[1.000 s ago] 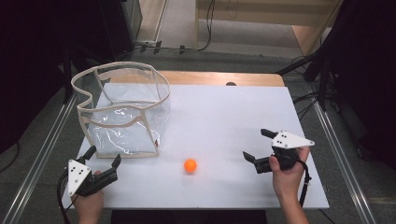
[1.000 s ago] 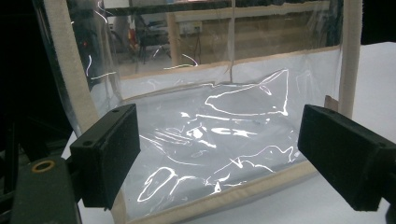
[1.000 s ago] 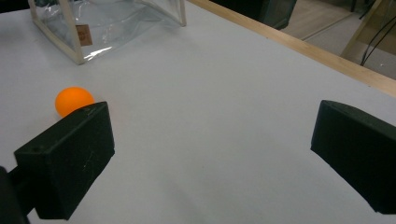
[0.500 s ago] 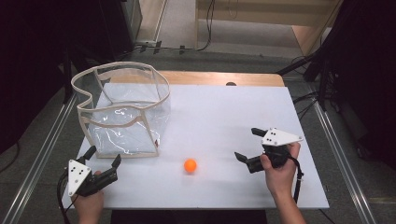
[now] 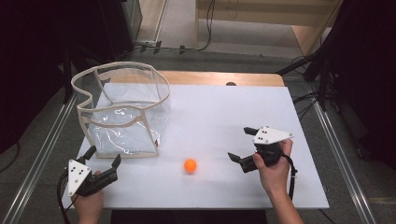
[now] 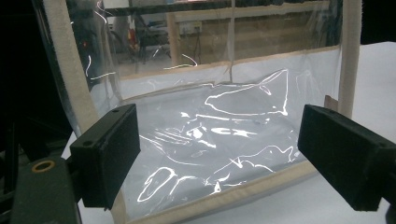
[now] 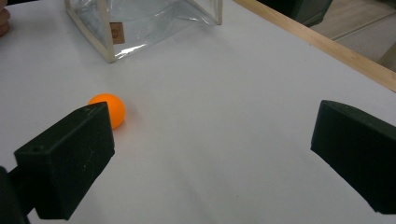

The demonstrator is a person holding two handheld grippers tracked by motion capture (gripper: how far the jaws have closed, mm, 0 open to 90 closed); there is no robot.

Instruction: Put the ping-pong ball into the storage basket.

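Observation:
An orange ball (image 5: 190,165) lies on the white table (image 5: 224,112) near the front. A clear plastic bag with beige trim (image 5: 121,112) stands open at the table's left. My left gripper (image 5: 103,155) is held at the front left corner, open, and faces the bag's front wall (image 6: 224,130) from close by with nothing between its jaws. My right gripper (image 5: 241,143) is open to the right of the ball, pointing left. In the right gripper view the ball (image 7: 108,108) sits just beyond the left jaw, apart from it, and the bag (image 7: 140,18) stands farther off.
A wooden strip (image 5: 219,78) runs along the table's far edge. Metal rails (image 5: 42,154) flank the table on both sides. Dark equipment and cables stand on the floor behind. Bare white surface stretches between the bag and my right gripper.
My right gripper has moved left across the table toward the orange ball. The left gripper, the ball and the bag have stayed where they were.

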